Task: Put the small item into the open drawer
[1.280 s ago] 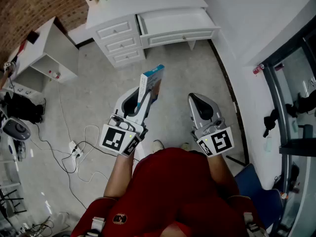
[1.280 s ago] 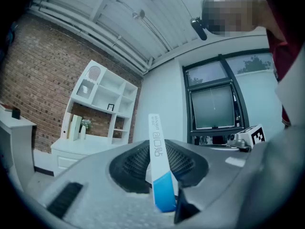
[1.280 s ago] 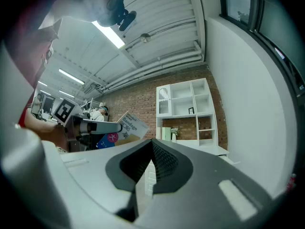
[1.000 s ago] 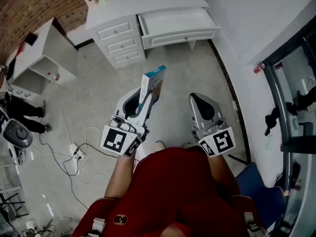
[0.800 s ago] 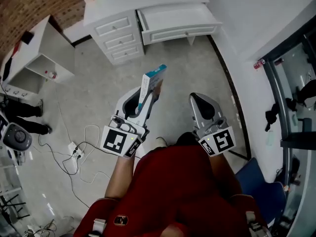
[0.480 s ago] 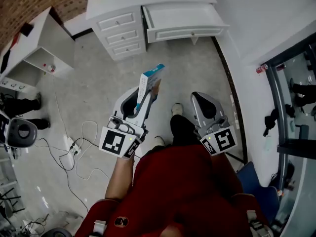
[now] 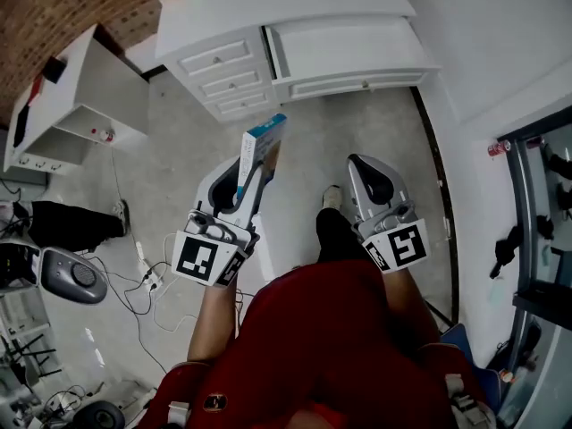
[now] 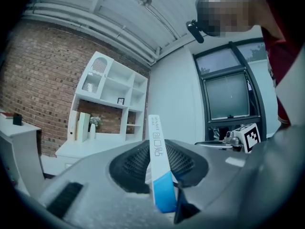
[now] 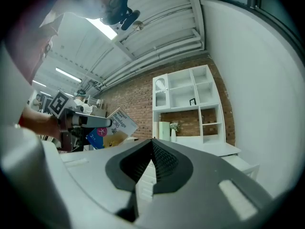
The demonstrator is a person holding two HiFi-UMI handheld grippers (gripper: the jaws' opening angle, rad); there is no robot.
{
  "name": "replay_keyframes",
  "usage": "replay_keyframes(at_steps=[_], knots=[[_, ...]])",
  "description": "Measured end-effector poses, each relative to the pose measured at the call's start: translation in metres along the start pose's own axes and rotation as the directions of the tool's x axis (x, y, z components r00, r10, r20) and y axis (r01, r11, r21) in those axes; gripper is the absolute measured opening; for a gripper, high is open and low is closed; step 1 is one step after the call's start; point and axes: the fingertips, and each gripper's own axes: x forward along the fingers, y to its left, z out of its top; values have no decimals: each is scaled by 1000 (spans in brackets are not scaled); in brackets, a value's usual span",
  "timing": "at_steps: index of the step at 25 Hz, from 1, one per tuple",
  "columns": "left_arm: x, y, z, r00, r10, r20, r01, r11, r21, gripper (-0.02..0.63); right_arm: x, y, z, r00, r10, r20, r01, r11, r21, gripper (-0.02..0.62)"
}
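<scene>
A flat white and blue box (image 7: 264, 143) stands on edge between the jaws of my left gripper (image 7: 251, 161), which is shut on it and held level over the floor. In the left gripper view the box (image 8: 157, 163) rises narrow from between the pads. My right gripper (image 7: 368, 164) sits beside it to the right, shut with nothing in it; its tips meet (image 9: 152, 142). From the right gripper view the box (image 9: 113, 126) shows its printed face at the left. The open drawer (image 7: 357, 85) juts out of the white dresser (image 7: 223, 65) ahead, its inside bare.
A white open-fronted side cabinet (image 7: 85, 105) stands at the left. Cables and a power strip (image 7: 147, 275) lie on the floor by my left arm. Another person's legs (image 7: 67, 224) show at the far left. A glass door frame (image 7: 536, 195) runs along the right. My shoe (image 7: 331, 199) is forward between the grippers.
Both grippers have moved toward the dresser, the left still holding the box. The drawer and dresser now sit nearer and larger. My leg has stepped forward between the grippers.
</scene>
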Motion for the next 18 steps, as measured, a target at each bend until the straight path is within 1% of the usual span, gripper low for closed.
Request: replay_keyframes(at_steps=[2,6,10,14,18], knots=[[41,14,1,1000,2,-16,-2,1000,7,98,22,-35,-2,1000,-5,1,5,1000,6,12],[118,34,-8,998,-16,-58,19,999,48,98,58,-105,-3,1000,-15,4,14,1000,20,12],[187,52,-19,994,-8,-105,14,998,54,98,84,-171,-2,999,-33,9,32,999,29,12],[235,66,-37,985,2,-174,9,998,65,98,97,-217,-9,999,-42,-4,42,998,46,12],[273,76,-47,979,-14,-205,32,996,82,98,106,-240,-18,998,-53,-20,55,996,69,12]])
